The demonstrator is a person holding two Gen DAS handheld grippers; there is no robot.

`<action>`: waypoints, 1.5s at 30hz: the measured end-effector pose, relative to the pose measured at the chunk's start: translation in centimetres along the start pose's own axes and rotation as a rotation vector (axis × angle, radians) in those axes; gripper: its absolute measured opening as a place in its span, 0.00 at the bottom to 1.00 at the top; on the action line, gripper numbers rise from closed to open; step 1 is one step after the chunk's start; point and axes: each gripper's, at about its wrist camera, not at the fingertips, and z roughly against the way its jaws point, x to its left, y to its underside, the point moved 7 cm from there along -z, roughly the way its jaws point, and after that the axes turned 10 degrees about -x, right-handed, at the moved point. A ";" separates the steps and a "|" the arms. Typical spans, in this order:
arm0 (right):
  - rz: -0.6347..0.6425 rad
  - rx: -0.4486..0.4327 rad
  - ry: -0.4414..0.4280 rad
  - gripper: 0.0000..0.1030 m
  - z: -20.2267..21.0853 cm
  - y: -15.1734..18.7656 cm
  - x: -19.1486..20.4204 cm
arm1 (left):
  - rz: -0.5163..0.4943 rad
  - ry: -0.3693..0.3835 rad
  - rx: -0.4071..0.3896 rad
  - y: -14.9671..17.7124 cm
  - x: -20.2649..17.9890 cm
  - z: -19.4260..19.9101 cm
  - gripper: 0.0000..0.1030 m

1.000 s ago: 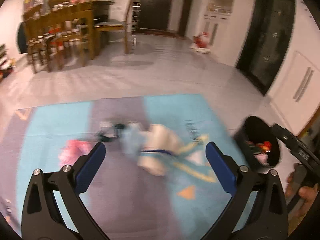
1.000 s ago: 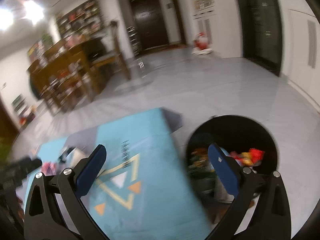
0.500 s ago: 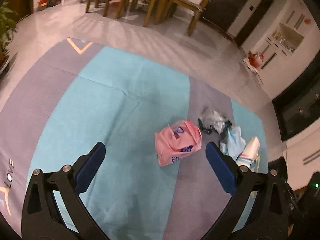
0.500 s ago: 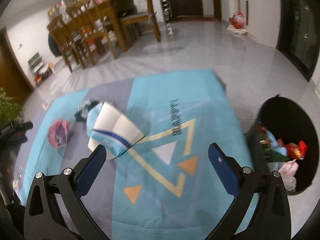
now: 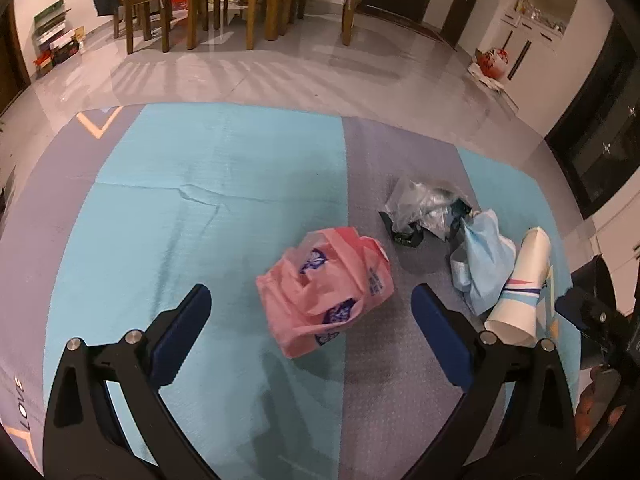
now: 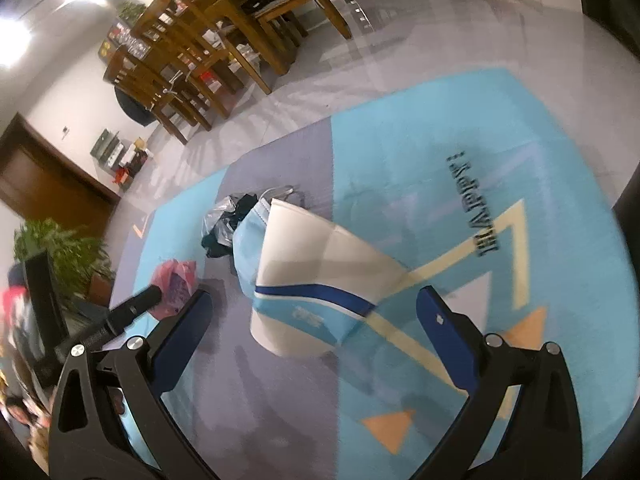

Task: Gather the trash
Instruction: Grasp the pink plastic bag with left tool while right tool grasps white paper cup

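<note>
Crinkled pink plastic bag (image 5: 326,288) lies beside flattened paper cup (image 5: 520,284).

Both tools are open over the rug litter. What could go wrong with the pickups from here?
1. The pink plastic bag is crumpled and loose; the left tool might pinch only a fold, so it could slip or tear.
2. The paper cup lies on its side against the blue mask; the right tool could crush the cup or drag the mask along.
3. The clear wrapper touches the mask, so it may get scattered.
</note>
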 end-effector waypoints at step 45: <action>-0.043 -0.019 -0.066 0.72 3.1 0.7 0.8 | -0.067 0.095 -0.073 0.2 -4.8 3.9 0.41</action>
